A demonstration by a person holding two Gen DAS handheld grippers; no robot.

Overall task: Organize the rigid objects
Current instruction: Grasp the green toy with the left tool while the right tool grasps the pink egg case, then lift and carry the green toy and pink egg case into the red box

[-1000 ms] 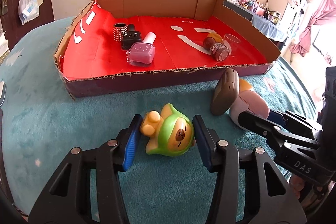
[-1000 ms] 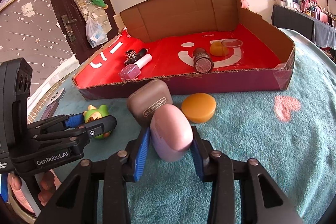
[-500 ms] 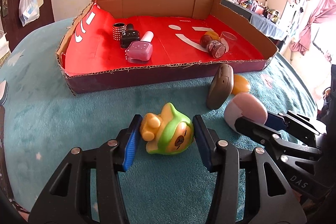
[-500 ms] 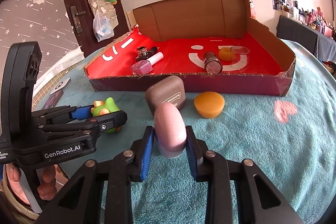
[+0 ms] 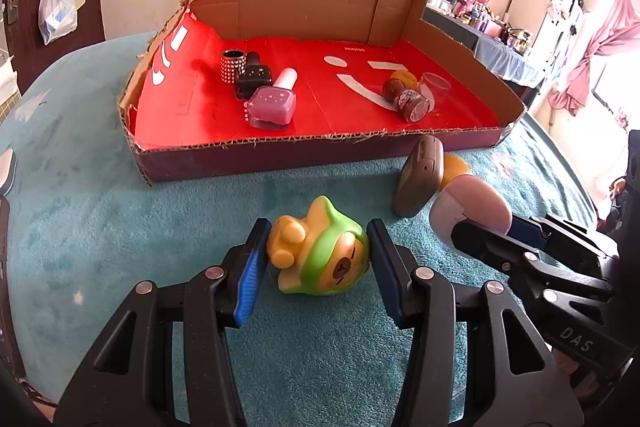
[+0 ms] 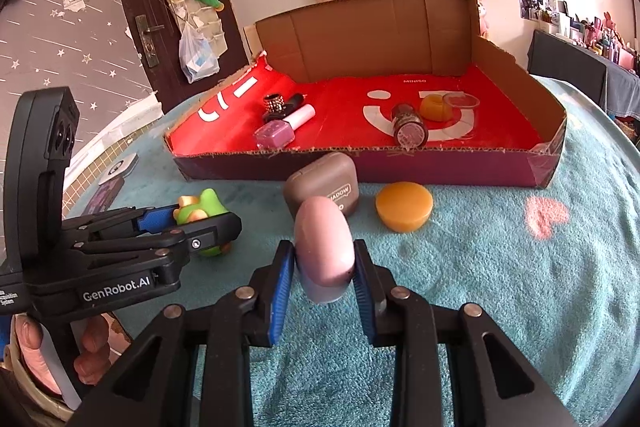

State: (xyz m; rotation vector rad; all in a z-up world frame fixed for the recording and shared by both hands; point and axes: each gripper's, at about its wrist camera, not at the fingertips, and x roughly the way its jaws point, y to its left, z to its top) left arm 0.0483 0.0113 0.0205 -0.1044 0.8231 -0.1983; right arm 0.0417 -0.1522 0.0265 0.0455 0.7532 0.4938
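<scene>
My left gripper (image 5: 316, 269) is shut on a green and yellow bear toy (image 5: 320, 259), which also shows in the right wrist view (image 6: 200, 213). My right gripper (image 6: 324, 273) is shut on a pink oval case (image 6: 324, 247) and holds it above the teal cloth; the case also shows in the left wrist view (image 5: 472, 207). A brown eyeshadow case (image 6: 322, 187) and an orange puck (image 6: 404, 207) sit on the cloth before the red-lined cardboard box (image 6: 440, 171).
Inside the box lie a pink nail polish bottle (image 5: 272, 103), a black bottle (image 5: 254, 79), a studded ring (image 5: 233, 65), a glitter jar (image 5: 412, 103) and a clear cup (image 5: 434, 85). A phone (image 6: 104, 197) lies at the cloth's left edge.
Both grippers have lifted and drawn back from the box, each with its object. The pink case has left the eyeshadow case's side and turned more upright.
</scene>
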